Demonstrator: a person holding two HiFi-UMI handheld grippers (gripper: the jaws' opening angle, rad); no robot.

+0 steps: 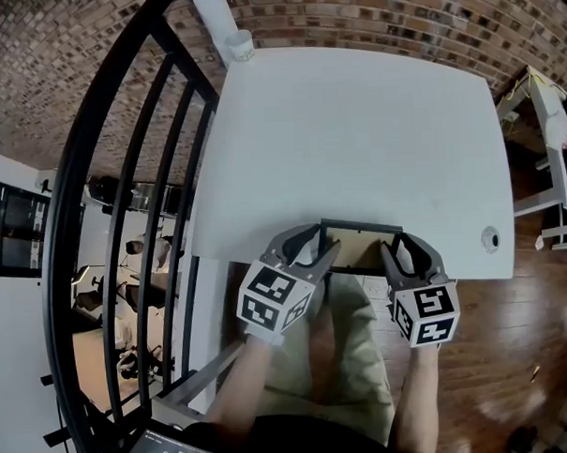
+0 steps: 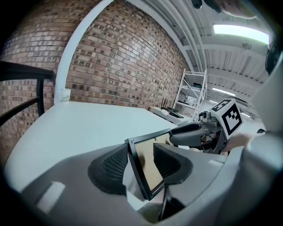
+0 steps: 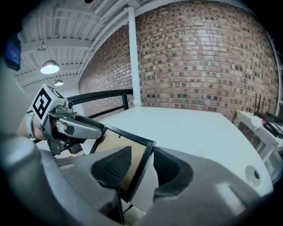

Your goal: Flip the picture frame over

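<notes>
Now, left claw [image 1: 317, 246] and right claw [image 1: 400, 247] tight on opposite picture frame [image 1: 359, 241] edges, wide table [image 1: 354, 133] beyond.

bright even light; ceiling lamps [image 3: 49, 67] glare; heavy fisheye warp, dark corners

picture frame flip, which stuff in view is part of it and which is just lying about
In the job: picture frame, left tongs, right tongs, white table.
Lying about: cup, black railing, shelf rack.
</notes>
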